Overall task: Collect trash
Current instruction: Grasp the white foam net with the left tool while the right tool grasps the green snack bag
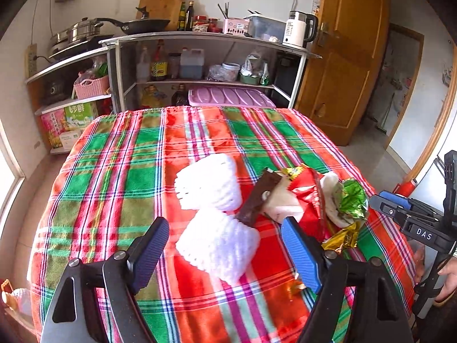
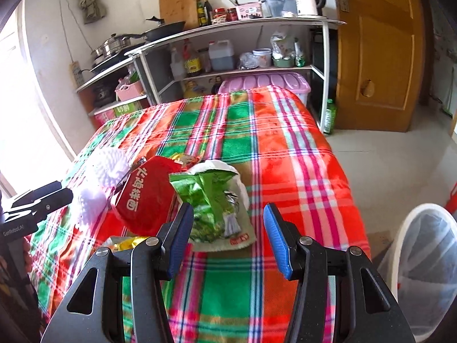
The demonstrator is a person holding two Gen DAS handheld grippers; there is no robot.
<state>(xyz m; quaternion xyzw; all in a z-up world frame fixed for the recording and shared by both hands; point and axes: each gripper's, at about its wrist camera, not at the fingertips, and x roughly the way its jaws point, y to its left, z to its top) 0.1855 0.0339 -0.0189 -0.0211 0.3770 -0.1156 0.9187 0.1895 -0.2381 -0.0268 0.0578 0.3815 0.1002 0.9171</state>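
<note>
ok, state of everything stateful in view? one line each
left hand-held gripper: open, nearer foam net between its fingers, not gripped
right hand-held gripper: open, nothing held, green wrapper just ahead
green wrapper: crumpled, torn open
red wrapper: crumpled, on the cloth
foam nets: two, lying loose, touching
trash bin: lined with a bag, open top
door: shut

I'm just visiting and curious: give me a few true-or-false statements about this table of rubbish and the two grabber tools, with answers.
1. The left gripper has its jaws open around a white foam net. True.
2. The right gripper is clamped on the red packet. False: its jaws are open, by the green wrapper.
3. A lined white bin stands beside the table. True.
4. The tablecloth is plain blue. False: it is red and green plaid.
5. The kettle is on the floor. False: it stands on the shelf top.
</note>
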